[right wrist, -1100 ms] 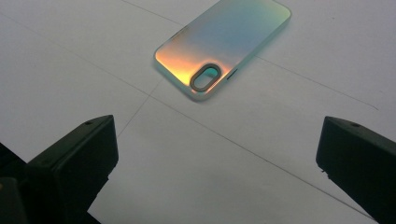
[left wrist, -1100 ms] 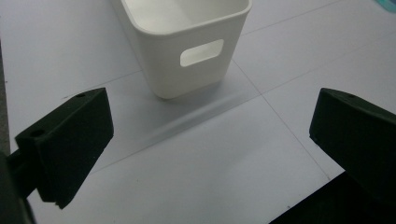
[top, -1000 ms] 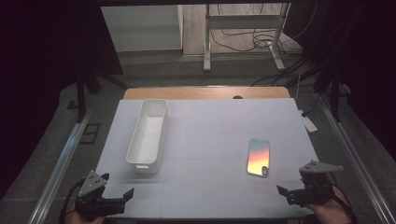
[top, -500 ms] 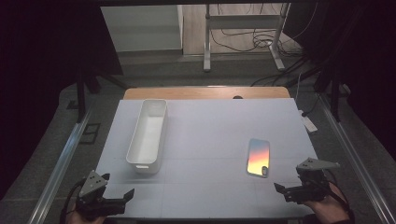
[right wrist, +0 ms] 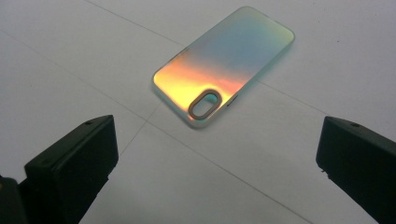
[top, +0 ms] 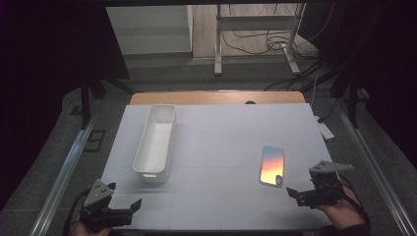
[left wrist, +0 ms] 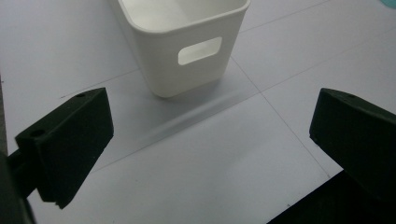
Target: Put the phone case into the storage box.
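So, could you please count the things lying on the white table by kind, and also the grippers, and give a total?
White plastic bin: 1
Iridescent phone case: 1
Handheld grippers: 2, the left gripper and the right gripper, both open
Total: 4

On the table (top: 221,142), the bin (top: 156,142) lies left, the phone case (top: 272,165) well apart to its right.
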Action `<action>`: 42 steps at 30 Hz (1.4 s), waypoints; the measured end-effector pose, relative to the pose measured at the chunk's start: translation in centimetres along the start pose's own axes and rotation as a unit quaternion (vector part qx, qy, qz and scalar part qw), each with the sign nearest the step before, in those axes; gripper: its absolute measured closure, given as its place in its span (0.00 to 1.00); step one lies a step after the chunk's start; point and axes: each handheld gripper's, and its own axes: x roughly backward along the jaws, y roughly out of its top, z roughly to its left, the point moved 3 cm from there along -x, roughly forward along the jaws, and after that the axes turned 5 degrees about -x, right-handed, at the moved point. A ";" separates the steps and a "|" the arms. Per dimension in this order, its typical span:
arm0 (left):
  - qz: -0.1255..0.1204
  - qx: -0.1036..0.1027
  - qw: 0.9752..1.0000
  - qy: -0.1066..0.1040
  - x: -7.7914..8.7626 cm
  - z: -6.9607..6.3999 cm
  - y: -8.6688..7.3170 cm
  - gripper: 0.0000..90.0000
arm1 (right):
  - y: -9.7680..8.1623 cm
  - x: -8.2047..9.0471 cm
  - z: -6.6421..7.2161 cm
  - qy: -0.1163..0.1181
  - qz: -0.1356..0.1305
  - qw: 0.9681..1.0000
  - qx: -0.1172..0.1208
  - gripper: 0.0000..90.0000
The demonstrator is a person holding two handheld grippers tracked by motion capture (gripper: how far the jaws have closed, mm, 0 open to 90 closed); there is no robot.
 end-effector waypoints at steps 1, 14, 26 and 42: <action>0.000 0.000 1.000 0.000 0.0 0.0 0.0 0.00 | 0.0 0.0 0.0 0.000 0.000 1.000 0.000 0.00; 0.002 0.000 1.000 0.000 0.0 0.0 0.0 0.00 | 0.8 -0.9 -0.2 -0.001 0.009 1.000 0.005 0.00; 0.002 0.000 1.000 0.000 0.0 0.0 0.0 0.00 | 1.6 -1.8 -0.4 0.001 0.010 1.000 0.010 0.00; 0.000 0.002 1.000 0.000 0.0 0.0 0.0 0.00 | 2.6 -2.8 -0.4 0.005 0.020 1.000 0.017 0.00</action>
